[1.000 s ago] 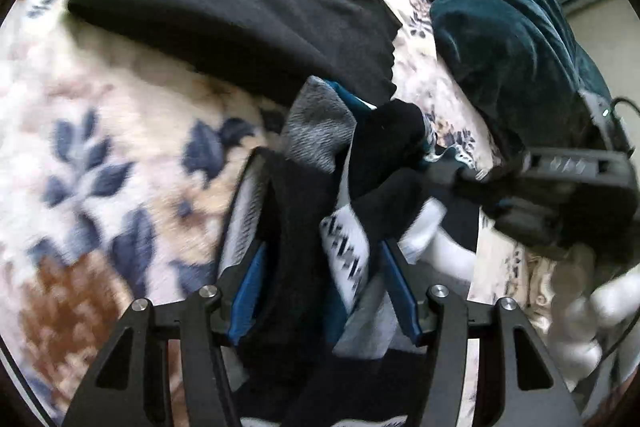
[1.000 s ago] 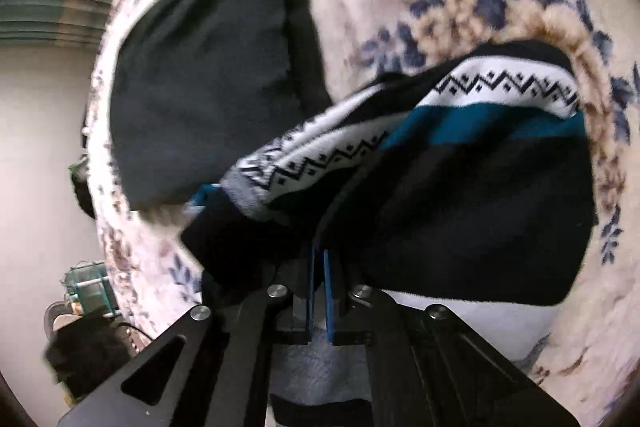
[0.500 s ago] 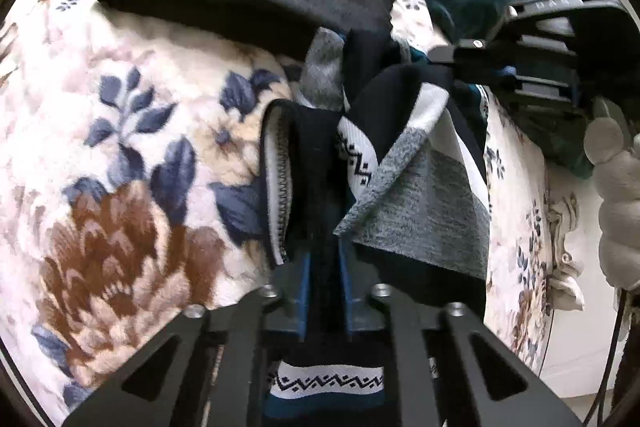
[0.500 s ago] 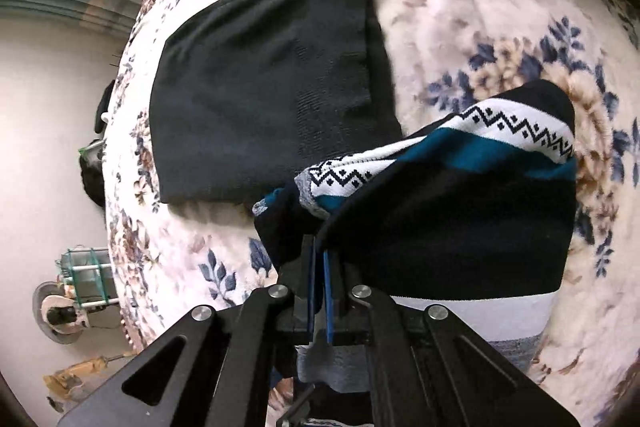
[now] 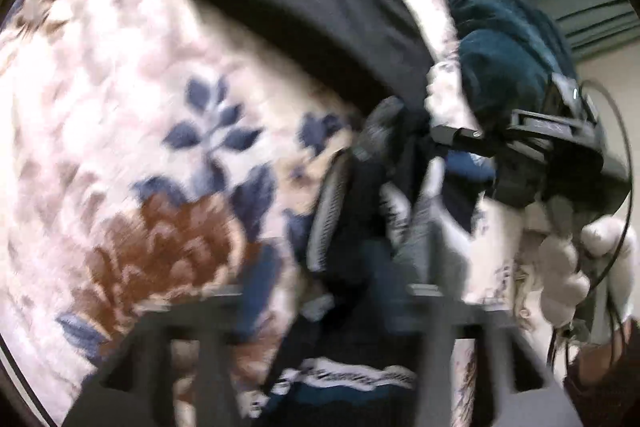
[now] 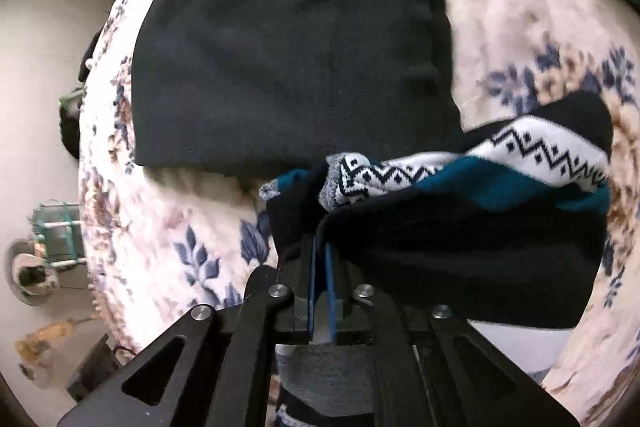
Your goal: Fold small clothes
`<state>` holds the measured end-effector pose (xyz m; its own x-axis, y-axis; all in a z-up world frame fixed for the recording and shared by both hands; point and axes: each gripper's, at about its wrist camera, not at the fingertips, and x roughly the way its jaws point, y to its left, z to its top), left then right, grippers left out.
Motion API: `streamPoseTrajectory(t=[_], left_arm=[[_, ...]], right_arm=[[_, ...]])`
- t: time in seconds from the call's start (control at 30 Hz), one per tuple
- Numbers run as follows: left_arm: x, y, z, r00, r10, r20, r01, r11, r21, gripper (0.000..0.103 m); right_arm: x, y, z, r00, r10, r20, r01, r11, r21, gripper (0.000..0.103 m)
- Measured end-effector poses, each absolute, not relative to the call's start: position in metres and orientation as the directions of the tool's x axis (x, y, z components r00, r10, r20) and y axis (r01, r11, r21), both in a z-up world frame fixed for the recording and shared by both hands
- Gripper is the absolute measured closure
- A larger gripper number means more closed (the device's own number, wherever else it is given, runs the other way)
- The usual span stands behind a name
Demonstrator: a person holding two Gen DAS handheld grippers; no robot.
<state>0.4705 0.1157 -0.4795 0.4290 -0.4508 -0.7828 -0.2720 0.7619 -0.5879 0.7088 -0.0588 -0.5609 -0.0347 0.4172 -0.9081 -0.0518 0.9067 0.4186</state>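
Floral bedding in cream, blue and brown covers the bed in both views, with a pale wall and pleated curtain seen at the far edge. On it a folded black garment lies flat at the far side, and in the left wrist view a dark teal cloth is heaped at the far right beyond it. A patterned sock, black with a teal band, a white zigzag stripe and a grey toe, is held bunched just near of the black garment, its cuff end spread to the right in the right wrist view. The right gripper is seen with its blue pads almost together and a fold of the sock's black fabric pinched at their tips; its jaws are opening slightly. The left gripper is badly blurred, but its jaws are seen standing well apart and opening, with the dark body of the sock lying between them; whether the pads press on it cannot be told. In the left wrist view the right gripper is also seen at the right, reaching into the sock, carried by a hand in a white glove, with a thin black cable looping past it
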Motion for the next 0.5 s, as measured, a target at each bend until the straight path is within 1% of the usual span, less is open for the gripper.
streamPoseTrajectory(t=[0.03,0.07,0.1,0.13,0.2,0.3,0.4,0.43,0.5], left_arm=[[0.474,0.112,-0.475,0.445,-0.464,-0.766,-0.256,0.754,-0.606,0.036],[0.480,0.107,-0.472,0.448,-0.472,-0.759,-0.246,0.751,-0.612,0.036],[0.489,0.099,-0.470,0.438,-0.469,-0.767,-0.239,0.762,-0.602,0.036],[0.499,0.091,-0.468,0.434,-0.477,-0.764,-0.221,0.766,-0.603,0.036],[0.518,0.079,-0.462,0.434,-0.477,-0.765,-0.190,0.781,-0.595,0.036],[0.553,0.054,-0.452,0.421,-0.454,-0.785,-0.118,0.831,-0.544,0.036],[0.590,0.027,-0.453,0.384,-0.412,-0.826,-0.052,0.884,-0.465,0.036],[0.607,0.017,-0.462,0.350,-0.373,-0.859,-0.033,0.912,-0.409,0.036],[0.626,0.014,-0.480,0.301,-0.322,-0.898,-0.036,0.937,-0.348,0.036]], right_arm=[[0.708,-0.066,-0.559,-0.047,0.455,-0.889,-0.041,0.889,0.457,0.077],[0.707,-0.075,-0.555,-0.046,0.489,-0.871,-0.026,0.871,0.490,0.064],[0.704,-0.088,-0.547,-0.025,0.516,-0.857,-0.005,0.857,0.516,0.037],[0.702,-0.101,-0.539,0.003,0.525,-0.851,0.007,0.851,0.525,0.027],[0.694,-0.130,-0.522,0.072,0.527,-0.847,0.023,0.848,0.530,0.027],[0.682,-0.181,-0.510,0.163,0.460,-0.873,0.085,0.875,0.476,0.027],[0.679,-0.227,-0.519,0.183,0.389,-0.903,0.152,0.896,0.417,0.027],[0.681,-0.241,-0.527,0.178,0.379,-0.908,0.178,0.895,0.408,0.027],[0.682,-0.258,-0.544,0.164,0.362,-0.918,0.205,0.897,0.391,0.027]])
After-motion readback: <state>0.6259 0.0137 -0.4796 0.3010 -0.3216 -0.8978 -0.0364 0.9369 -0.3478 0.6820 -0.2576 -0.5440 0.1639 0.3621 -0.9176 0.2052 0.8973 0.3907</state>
